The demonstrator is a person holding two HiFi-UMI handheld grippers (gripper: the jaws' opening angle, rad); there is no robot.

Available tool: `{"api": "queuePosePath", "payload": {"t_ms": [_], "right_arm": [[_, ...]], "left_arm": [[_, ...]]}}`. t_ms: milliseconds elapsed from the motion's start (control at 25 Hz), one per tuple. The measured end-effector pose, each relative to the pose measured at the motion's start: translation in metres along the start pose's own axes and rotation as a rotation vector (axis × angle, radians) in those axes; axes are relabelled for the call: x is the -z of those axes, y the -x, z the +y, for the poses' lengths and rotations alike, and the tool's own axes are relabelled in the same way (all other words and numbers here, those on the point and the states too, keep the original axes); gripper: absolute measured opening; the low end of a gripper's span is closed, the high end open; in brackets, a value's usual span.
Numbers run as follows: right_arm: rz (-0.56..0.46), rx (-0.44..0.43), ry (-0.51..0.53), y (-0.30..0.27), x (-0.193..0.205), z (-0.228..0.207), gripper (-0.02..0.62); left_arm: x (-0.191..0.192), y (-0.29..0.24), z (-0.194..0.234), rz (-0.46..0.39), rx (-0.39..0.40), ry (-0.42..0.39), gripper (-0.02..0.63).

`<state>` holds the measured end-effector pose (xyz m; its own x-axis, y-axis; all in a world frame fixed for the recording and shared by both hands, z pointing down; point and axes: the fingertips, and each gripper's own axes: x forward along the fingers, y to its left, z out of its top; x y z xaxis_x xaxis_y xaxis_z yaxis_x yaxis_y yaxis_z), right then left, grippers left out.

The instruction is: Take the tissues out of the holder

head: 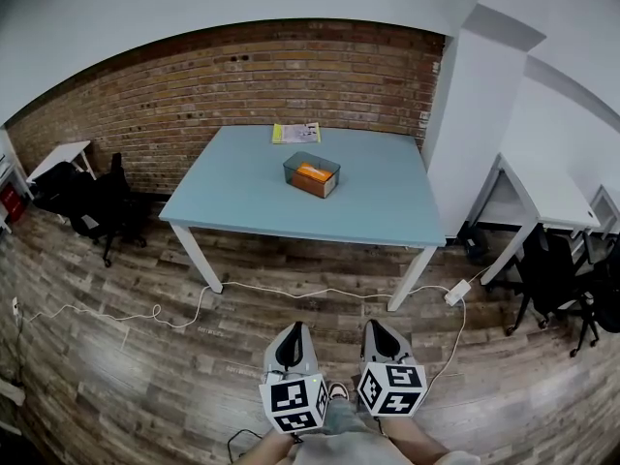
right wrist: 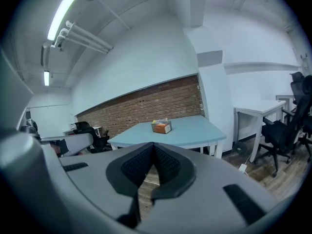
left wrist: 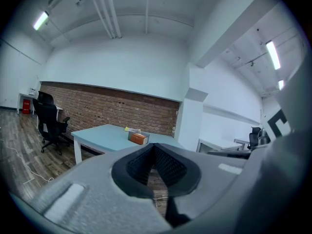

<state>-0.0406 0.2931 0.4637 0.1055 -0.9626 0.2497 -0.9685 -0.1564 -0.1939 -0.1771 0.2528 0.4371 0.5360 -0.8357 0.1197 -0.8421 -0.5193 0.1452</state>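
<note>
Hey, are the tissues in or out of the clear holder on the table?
In. The orange tissue pack sits inside the clear holder, which stands upright on the blue table.

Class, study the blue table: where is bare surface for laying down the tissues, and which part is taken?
The table is bare across its left half up to the tissue holder, along the front strip before the holder, and from the holder to the right edge. Only the middle back is taken, by the holder and the leaflet behind it.
</note>
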Motion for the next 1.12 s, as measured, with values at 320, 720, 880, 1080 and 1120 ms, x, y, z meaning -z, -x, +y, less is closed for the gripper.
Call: {"api": "queuePosePath", "payload": {"t_ms": [320,720,880,1080,1120], "right_arm": [[0.016,-0.011,0.014,-0.044,-0.016,-0.016,0.005],[0.039,-0.050,0.028,-0.099,-0.037,-0.029,0.005],[0.038,-0.057,0.031,-0.123,-0.049,-0.038,0.005],[0.037,-0.072,0.040,-0.156,-0.061,-0.050,0.005],[0.037,-0.074,0.041,-0.162,-0.063,-0.053,0.005]], "left_arm": [[-0.007,-0.043,0.005,0.005,-0.020,0.005,-0.005],[-0.017,-0.100,0.010,0.016,-0.054,0.009,-0.005],[-0.024,-0.127,0.009,0.012,-0.061,0.007,-0.005],[-0.029,-0.162,0.008,0.006,-0.070,0.006,-0.005],[-0.030,-0.169,0.007,0.004,-0.072,0.006,-0.005]]}}
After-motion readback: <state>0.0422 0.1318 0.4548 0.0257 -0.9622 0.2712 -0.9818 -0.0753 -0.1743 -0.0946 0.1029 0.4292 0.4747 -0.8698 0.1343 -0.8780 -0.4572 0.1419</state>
